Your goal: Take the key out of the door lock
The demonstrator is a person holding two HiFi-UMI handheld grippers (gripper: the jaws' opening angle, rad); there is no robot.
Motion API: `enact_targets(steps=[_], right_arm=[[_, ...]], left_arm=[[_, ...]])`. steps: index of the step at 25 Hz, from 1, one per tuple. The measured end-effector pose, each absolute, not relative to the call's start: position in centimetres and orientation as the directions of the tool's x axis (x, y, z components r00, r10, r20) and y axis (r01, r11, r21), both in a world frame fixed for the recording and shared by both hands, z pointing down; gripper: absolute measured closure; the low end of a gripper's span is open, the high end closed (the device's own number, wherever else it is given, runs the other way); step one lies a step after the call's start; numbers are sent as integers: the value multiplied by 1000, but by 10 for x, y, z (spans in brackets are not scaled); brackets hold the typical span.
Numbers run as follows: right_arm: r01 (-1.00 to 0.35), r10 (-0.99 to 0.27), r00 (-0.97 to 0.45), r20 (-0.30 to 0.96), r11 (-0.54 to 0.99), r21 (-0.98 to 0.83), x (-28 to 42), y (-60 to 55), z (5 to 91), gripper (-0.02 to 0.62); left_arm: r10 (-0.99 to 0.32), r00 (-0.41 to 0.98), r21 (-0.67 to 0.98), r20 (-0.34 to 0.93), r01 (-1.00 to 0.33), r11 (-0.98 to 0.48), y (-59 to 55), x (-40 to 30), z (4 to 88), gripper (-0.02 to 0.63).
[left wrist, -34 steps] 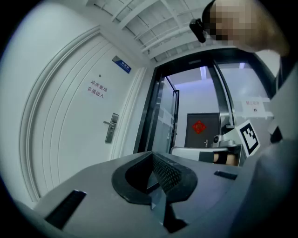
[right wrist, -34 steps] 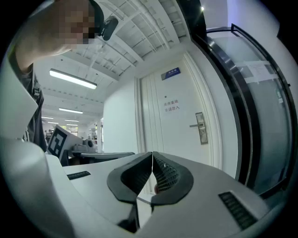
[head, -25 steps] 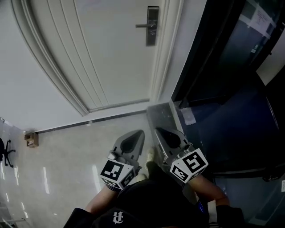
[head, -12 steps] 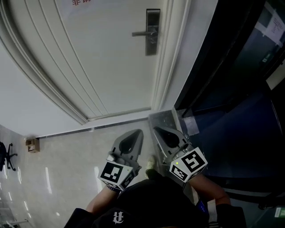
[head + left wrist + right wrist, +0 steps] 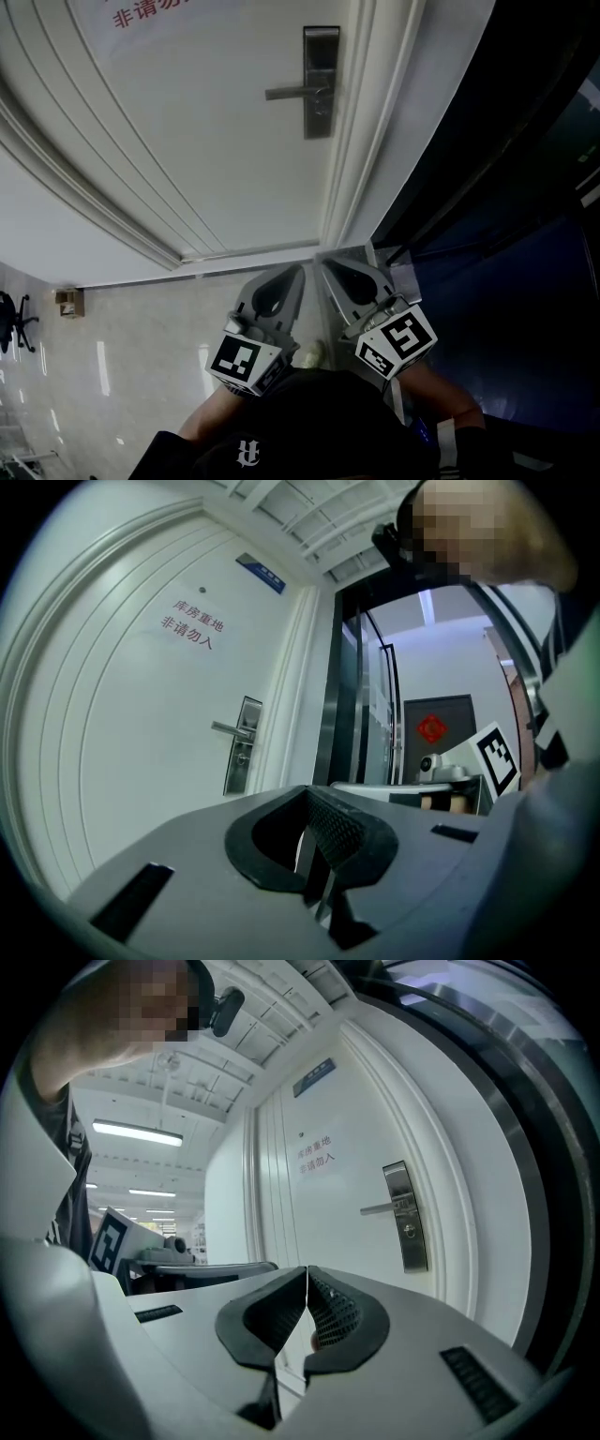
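Note:
A white door stands ahead with a steel lock plate and a lever handle high in the head view. The plate also shows in the left gripper view and the right gripper view; a small round keyhole sits below the lever, and any key there is too small to make out. My left gripper and right gripper are held low, side by side, far below the lock. Both are shut with nothing between the jaws, as seen close up for the left gripper and the right gripper.
A dark glass partition runs along the right of the door frame. Glossy floor tiles spread to the left, with a small cardboard box and an office chair by the wall. Red lettering is on the door.
The lock plate has slid lower in the head view and looks larger as the view tilts up toward the door. Both grippers stay low and shut.

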State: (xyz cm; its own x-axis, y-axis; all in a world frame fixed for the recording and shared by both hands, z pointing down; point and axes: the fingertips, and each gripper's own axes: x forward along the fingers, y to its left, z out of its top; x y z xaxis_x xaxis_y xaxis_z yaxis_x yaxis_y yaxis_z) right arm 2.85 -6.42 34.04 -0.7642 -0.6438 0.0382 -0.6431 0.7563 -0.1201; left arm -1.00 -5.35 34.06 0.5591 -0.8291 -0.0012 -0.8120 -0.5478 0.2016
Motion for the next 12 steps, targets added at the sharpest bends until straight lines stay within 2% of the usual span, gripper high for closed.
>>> enact_targets(steps=[12], right_arm=[[-663, -682, -731, -21, 718, -212, 36, -160, 337, 580]], left_arm=[[-835, 550, 192, -27, -817, -544, -140, -9, 339, 600]])
